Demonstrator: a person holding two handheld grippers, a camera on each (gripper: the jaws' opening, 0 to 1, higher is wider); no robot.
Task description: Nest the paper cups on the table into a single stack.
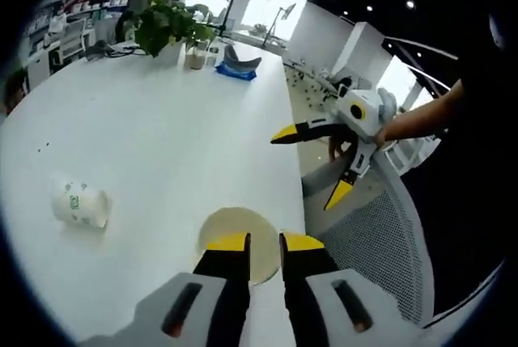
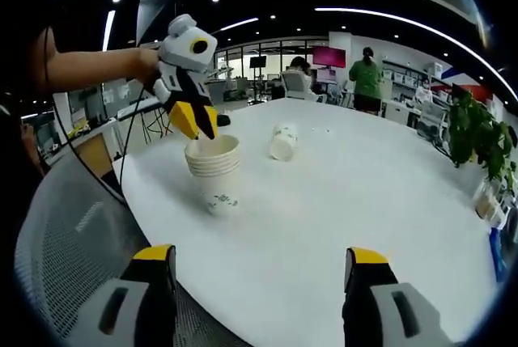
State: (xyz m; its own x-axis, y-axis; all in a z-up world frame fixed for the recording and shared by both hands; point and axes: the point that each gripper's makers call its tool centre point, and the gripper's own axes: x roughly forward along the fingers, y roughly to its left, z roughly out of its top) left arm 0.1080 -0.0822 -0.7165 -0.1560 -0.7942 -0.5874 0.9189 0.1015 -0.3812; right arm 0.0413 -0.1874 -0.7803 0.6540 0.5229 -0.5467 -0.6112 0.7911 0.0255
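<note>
A stack of nested paper cups (image 2: 215,171) stands upright near the white table's edge; from above I see its open mouth (image 1: 235,238). My left gripper (image 1: 265,242) is shut on the near rim of the top cup, and it also hangs over the stack (image 2: 198,124) in the right gripper view. One more paper cup (image 1: 78,204) lies on its side farther out on the table (image 2: 283,142). My right gripper (image 2: 261,256) stands wide open with nothing between its fingers, off the table's edge (image 1: 312,165) and well short of the stack.
The round white table (image 2: 348,201) stretches away. A potted plant (image 1: 166,23) and a blue object (image 1: 236,72) stand at its far side. A grey mesh chair (image 1: 380,242) sits against the table's near edge. A person (image 2: 366,76) stands in the background.
</note>
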